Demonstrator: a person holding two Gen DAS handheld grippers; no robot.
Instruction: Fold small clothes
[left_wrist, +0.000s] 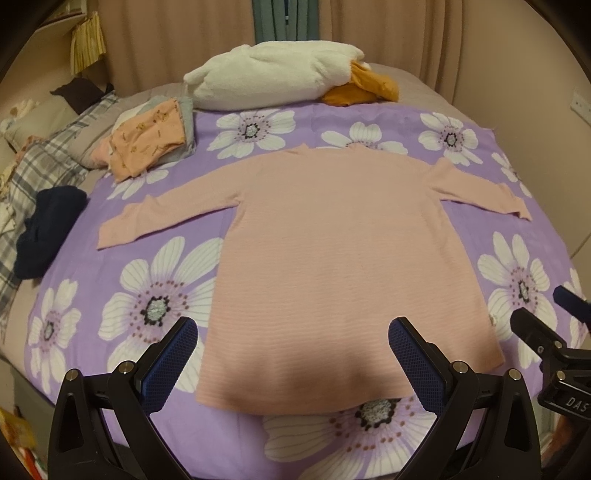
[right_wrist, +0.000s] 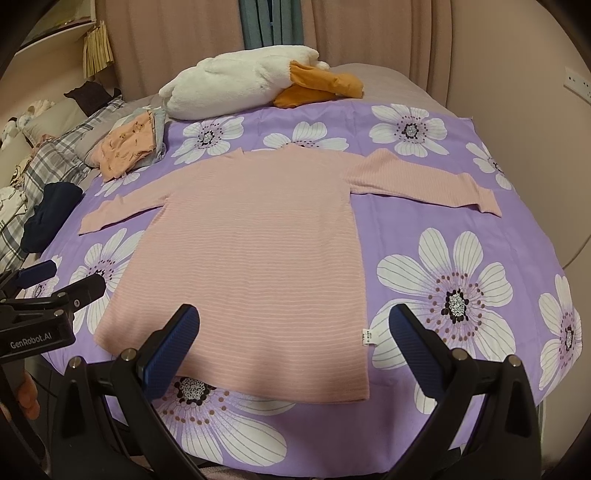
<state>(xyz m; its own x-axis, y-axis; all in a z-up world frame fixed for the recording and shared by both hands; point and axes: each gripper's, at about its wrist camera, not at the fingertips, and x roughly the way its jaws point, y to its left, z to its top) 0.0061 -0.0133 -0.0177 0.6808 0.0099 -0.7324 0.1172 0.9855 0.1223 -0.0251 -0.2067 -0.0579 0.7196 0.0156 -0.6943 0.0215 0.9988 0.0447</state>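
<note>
Pink top (left_wrist: 332, 251) spread flat on the purple flowered sheet (left_wrist: 155, 295), back up, both sleeves out to the sides, hem nearest the cameras. Left gripper (left_wrist: 293, 354) wide open, holding nothing, hovering at the hem end; in the left wrist view, hem sat between the two blue pads (left_wrist: 173, 365), left pad over bare sheet just off the top's left edge, right pad over the hem's right part. Right gripper (right_wrist: 295, 343) spread wide too, empty; left pad over the lower part of the top, right pad over sheet just past the top's right edge, near the little white tag (right_wrist: 369, 336). Couldn't tell whether either gripper touched the fabric. Both grippers close side by side, each peeking into the other's view. Further back: folded stack (left_wrist: 151, 144) with an orange print piece on top, off the left sleeve; dark bundle (left_wrist: 48, 232) at the sheet's left edge; white plush (left_wrist: 273, 74) with orange bits by the curtains (left_wrist: 184, 37), well apart from the top.
</note>
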